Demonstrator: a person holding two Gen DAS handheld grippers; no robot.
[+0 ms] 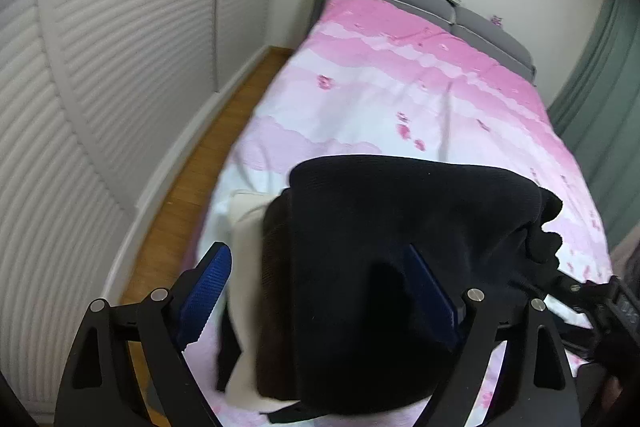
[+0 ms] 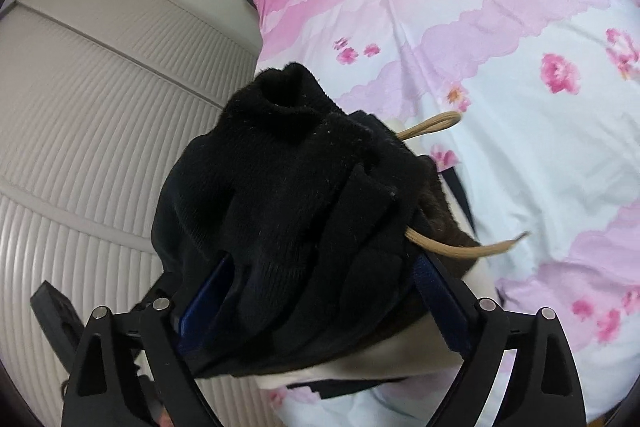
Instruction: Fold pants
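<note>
The black fleece pants [image 1: 400, 247] lie bunched on the pink bed, with a white lining panel [image 1: 244, 239] showing at their left. My left gripper [image 1: 320, 303] stands wide open; its right blue pad [image 1: 432, 299] is under the black cloth and its left pad [image 1: 206, 295] is bare. In the right wrist view the pants [image 2: 288, 195] fill the space between my right gripper's [image 2: 320, 291] spread blue pads, which do not pinch the cloth. Tan drawstrings [image 2: 464, 249] stick out to the right.
The bed [image 1: 400, 99] has a pink and white flowered cover and a grey headboard [image 1: 432, 7]. A white louvred wardrobe [image 1: 112, 67] and a strip of wooden floor [image 1: 200, 167] run along its left. The right gripper's body [image 1: 600, 307] shows at lower right. A green curtain [image 1: 600, 87] hangs right.
</note>
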